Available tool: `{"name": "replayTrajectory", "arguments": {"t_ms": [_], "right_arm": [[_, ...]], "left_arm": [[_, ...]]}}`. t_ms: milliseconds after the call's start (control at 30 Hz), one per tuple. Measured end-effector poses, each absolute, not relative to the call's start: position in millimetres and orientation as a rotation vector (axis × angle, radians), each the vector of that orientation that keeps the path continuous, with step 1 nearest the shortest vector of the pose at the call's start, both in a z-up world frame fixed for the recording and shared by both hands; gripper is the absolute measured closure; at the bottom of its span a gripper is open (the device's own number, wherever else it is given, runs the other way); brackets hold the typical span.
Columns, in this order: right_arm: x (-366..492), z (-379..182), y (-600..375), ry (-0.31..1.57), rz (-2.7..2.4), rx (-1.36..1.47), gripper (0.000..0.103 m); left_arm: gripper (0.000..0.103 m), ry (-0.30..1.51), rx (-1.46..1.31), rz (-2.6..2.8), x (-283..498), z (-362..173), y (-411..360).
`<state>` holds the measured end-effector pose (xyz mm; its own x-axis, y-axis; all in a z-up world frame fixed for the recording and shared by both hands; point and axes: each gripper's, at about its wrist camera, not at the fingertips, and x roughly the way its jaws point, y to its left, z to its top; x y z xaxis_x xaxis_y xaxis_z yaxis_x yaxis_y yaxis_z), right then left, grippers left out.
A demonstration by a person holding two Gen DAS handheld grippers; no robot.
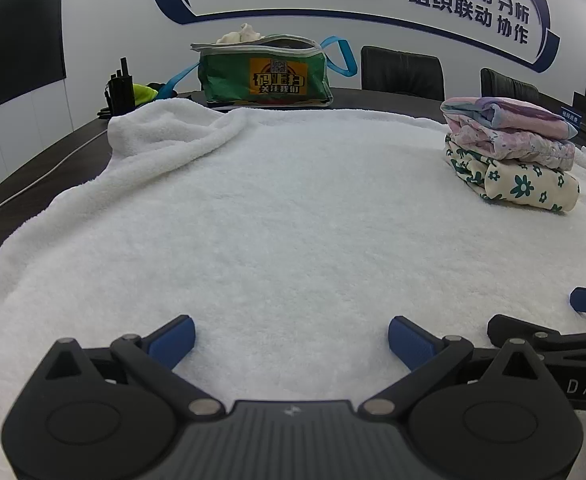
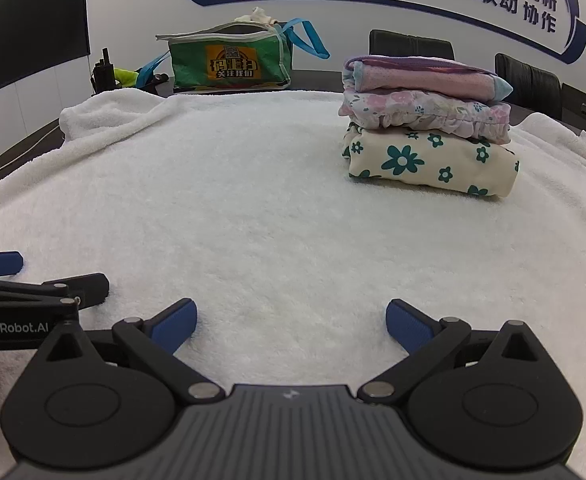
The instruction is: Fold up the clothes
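A stack of three folded garments [image 1: 511, 152] [image 2: 429, 124] rests on the white towel [image 1: 277, 216] [image 2: 253, 208] at the far right: pink and purple on top, pale floral in the middle, cream with green flowers at the bottom. My left gripper [image 1: 291, 340] hovers open over the near part of the towel, nothing between its blue pads. My right gripper [image 2: 291, 326] is also open and empty, just right of the left one. A green bag [image 1: 263, 76] [image 2: 229, 62] at the back holds a pale cloth. Each gripper shows at the edge of the other's view.
The towel bunches into a ridge [image 1: 165, 132] at the back left. Black radios [image 1: 119, 88] and a yellow-green item [image 1: 145, 92] sit left of the bag. Black office chairs [image 1: 403, 72] stand behind the dark table [image 1: 33, 184]. A white wall with blue lettering closes the back.
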<state>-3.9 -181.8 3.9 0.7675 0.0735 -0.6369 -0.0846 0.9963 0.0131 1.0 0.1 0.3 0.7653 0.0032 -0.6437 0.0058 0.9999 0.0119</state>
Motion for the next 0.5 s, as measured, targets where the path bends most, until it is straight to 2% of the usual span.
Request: {"name": "replayTrajectory", "arguments": {"t_ms": [500], "right_arm": [[-3.6,3.4,-181.7,0.692,0.085,-0.017,0.001]], "left_arm": [[0.000,0.696,0.016,-0.001,-0.1,-0.2,-0.4]]}}
